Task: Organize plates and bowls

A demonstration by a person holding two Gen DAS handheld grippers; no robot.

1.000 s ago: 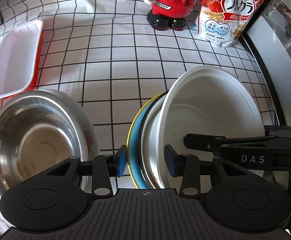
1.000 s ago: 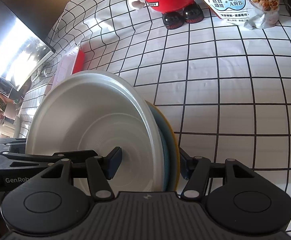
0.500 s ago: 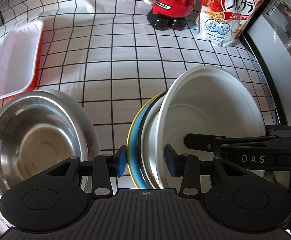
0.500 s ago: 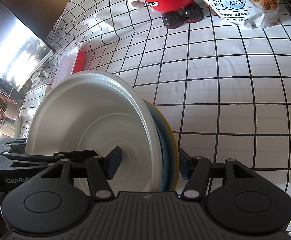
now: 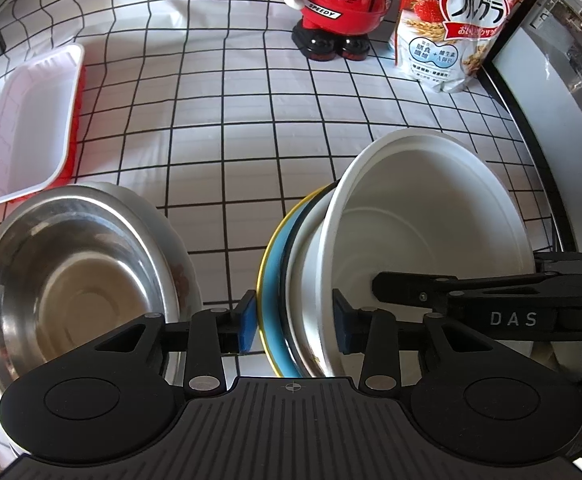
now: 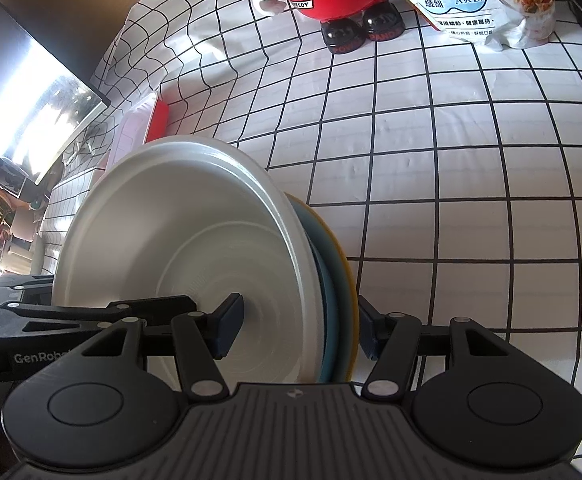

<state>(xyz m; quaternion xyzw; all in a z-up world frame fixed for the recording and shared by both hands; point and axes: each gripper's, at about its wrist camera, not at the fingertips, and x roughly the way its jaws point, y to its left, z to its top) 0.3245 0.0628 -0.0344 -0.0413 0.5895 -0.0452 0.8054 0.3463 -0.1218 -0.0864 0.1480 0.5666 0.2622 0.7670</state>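
A stack of dishes stands on edge above the checked cloth: a white bowl (image 5: 431,216) nested against a dark-rimmed white dish and a blue plate (image 5: 271,280) with a yellow rim. My left gripper (image 5: 294,326) straddles the stack's lower edge and its jaws are closing, one pad on the yellow rim, the other inside the bowl. My right gripper (image 6: 297,332) is shut on the same stack from the other side, one pad inside the white bowl (image 6: 179,232), the other behind the blue plate (image 6: 331,280). A steel bowl (image 5: 75,280) sits upright to the left.
A red tray with a white liner (image 5: 31,120) lies at the far left. A red figure (image 5: 339,0) and a cereal bag (image 5: 459,20) stand at the back. A grey appliance edge (image 5: 551,120) runs along the right.
The left gripper's pads have drawn slightly closer onto the stack. Neither hand nor the dishes have shifted.
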